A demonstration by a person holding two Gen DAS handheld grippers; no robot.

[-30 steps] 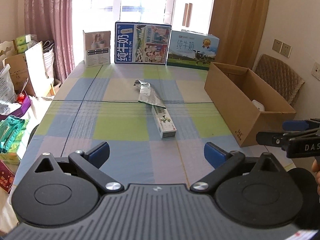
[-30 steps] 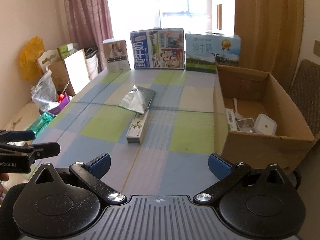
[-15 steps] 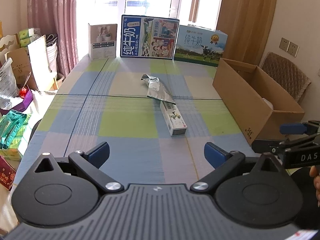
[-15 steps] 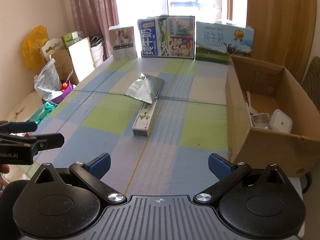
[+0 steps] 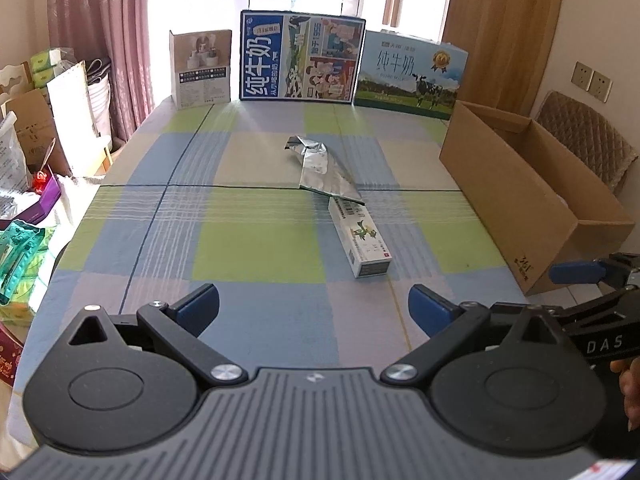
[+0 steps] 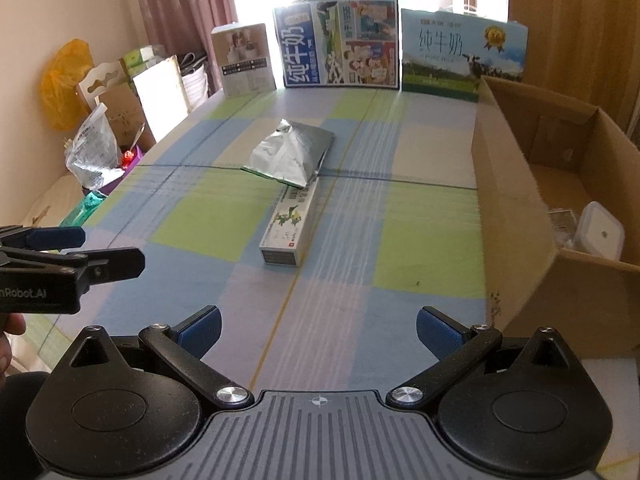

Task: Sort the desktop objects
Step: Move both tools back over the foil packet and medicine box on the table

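Both grippers, left [image 5: 314, 309] and right [image 6: 318, 330], are hovering with jaws wide and empty, the carton [image 5: 359, 238] lying ahead between them, likely awaiting a reach-and-close toward the box [image 6: 516, 216].

The near part of the table [image 5: 256, 248] is left bare in front of both tools. The middle is taken up by a long carton [image 5: 360, 240], whose far end is overlapped by a silver foil pouch [image 5: 320, 168]. Open cloth is left on either side of them. The right edge is walled off by a cardboard box [image 5: 516, 184], open at the top. The far edge is closed by three upright boxes [image 5: 300, 64].
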